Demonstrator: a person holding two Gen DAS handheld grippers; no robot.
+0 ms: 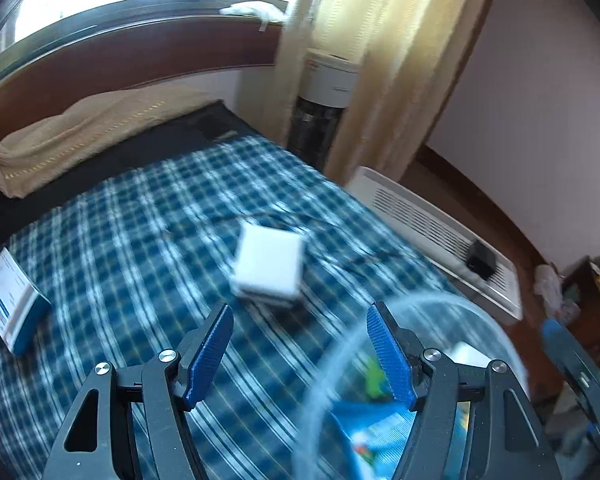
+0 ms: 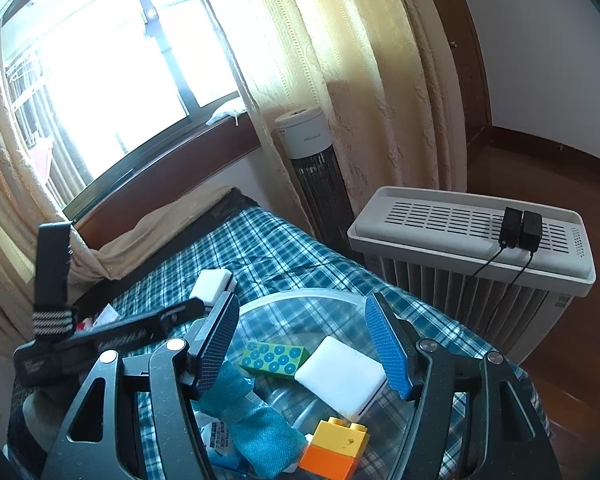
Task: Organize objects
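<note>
— Over the checked bedspread, how's the left gripper sitting?

— Tilted steeply down, jaws apart with nothing between them, aimed at a white box lying on the cloth just ahead.

— And the right gripper?

— Angled down over the clear bowl, jaws spread and empty. Inside lie a green block, a white box, a yellow-orange brick and teal cloth.

Daylight pours in through the window, totally blown out, left wrist view is smeared with motion blur, right one's sharp, both bend hard at the edges.
</note>
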